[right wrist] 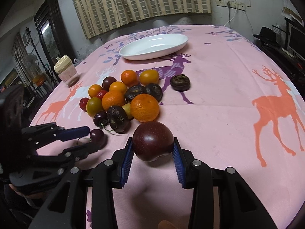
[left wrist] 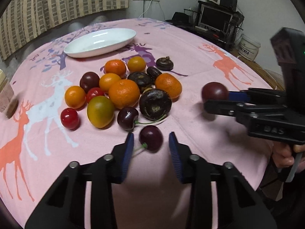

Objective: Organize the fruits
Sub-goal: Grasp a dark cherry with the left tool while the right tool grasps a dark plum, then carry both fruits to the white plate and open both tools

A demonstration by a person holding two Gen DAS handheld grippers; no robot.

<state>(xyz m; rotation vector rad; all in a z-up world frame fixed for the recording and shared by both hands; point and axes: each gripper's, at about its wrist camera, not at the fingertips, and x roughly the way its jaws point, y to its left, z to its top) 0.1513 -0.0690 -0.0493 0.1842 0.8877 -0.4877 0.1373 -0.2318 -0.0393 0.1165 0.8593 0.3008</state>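
A pink deer-print cloth covers the desk (right wrist: 219, 114). Left of the fruit pile (left wrist: 122, 91), a lidded cup (right wrist: 65, 70) stands near the desk's edge. The left gripper (left wrist: 151, 143) has its jaws apart around a dark cherry (left wrist: 151, 137), not touching. Right of the pile, the right gripper (right wrist: 152, 150) is clamped on a plum (right wrist: 152, 140). Behind the pile the white oval dish (right wrist: 133, 54) is empty, so sorting seems barely begun; open cloth lies between.

Glossy plate (left wrist: 99, 43) (ceramic-looking), matt cloth (left wrist: 190, 43).
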